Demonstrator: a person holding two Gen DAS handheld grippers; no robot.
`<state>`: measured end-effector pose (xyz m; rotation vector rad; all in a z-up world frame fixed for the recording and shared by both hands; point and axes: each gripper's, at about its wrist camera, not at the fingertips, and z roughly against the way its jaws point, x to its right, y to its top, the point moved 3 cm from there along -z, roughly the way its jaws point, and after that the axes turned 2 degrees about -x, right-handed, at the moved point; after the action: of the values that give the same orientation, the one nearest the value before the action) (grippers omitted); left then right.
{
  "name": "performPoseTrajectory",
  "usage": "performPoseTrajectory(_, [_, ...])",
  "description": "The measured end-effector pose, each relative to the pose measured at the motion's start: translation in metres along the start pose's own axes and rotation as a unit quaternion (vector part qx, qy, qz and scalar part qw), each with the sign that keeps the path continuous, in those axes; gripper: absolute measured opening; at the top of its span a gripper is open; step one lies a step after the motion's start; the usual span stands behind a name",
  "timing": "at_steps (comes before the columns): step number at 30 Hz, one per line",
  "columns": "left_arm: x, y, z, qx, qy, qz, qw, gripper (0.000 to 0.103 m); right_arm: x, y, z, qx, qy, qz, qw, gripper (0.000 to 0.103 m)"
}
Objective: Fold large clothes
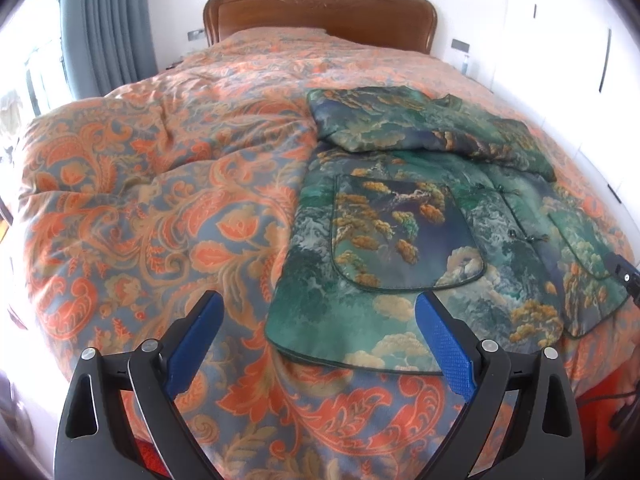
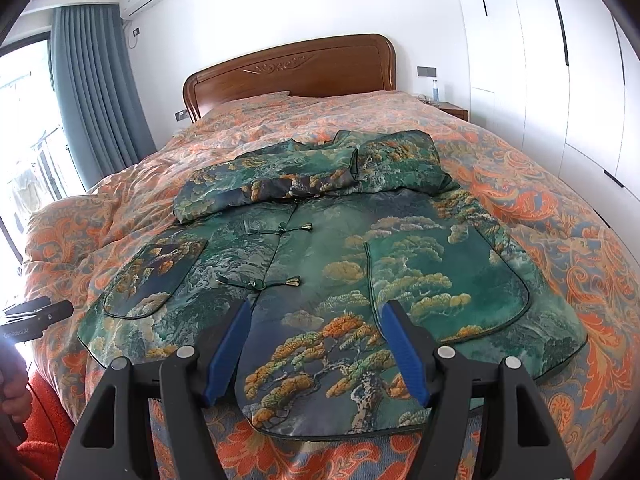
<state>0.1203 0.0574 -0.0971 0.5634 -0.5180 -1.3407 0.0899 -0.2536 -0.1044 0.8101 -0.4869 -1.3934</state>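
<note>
Jacket [image 2: 340, 264] lies flat on the bed [image 2: 560, 216], front up, both sleeves folded across the chest, hem toward the cameras.

Left gripper [image 1: 318, 336]: jaws wide apart, nothing between the pads, hanging above the quilt [image 1: 140, 200]. Jacket's near corner sits just ahead of and between the jaws, more toward the blue finger [image 1: 444, 344] nearest the jacket; no contact visible. One patch pocket [image 1: 404, 232] lies straight ahead of that finger.

Right gripper [image 2: 316, 340]: jaws also apart, no cloth pinched. The jacket's rounded hem flap with the pine tree print lies between and below the two blue fingers [image 2: 228, 348]; whether the pads touch the fabric cannot be told. Frog closures [image 2: 258, 284] sit just ahead of the jaw nearer the other gripper; the second pocket [image 2: 448, 292] lies ahead of and beyond the other jaw.

Wooden headboard [image 2: 288, 68] far ahead of both jaws. Curtain [image 2: 96, 92] well off to one side, white wardrobe [image 2: 560, 60] to the other.
</note>
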Motion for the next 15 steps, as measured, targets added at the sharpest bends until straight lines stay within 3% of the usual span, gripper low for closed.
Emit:
performPoseTrajectory(7, [-0.034,0.017,-0.004,-0.008,-0.002,0.006,0.9999,0.097,0.026,0.016,0.008,0.006,-0.005,-0.023,1.000,0.070])
performPoseTrajectory(11, [-0.074,0.022,-0.015,-0.029,-0.024,0.070,0.9968,0.097,0.084,0.042,0.027,0.029,-0.039,-0.064,0.997,0.070])
performPoseTrajectory(15, [-0.083,0.014,-0.038,-0.073,-0.083,0.106,0.9882,0.098,0.151,0.045,0.033,-0.001,-0.092,-0.095,0.991,0.070])
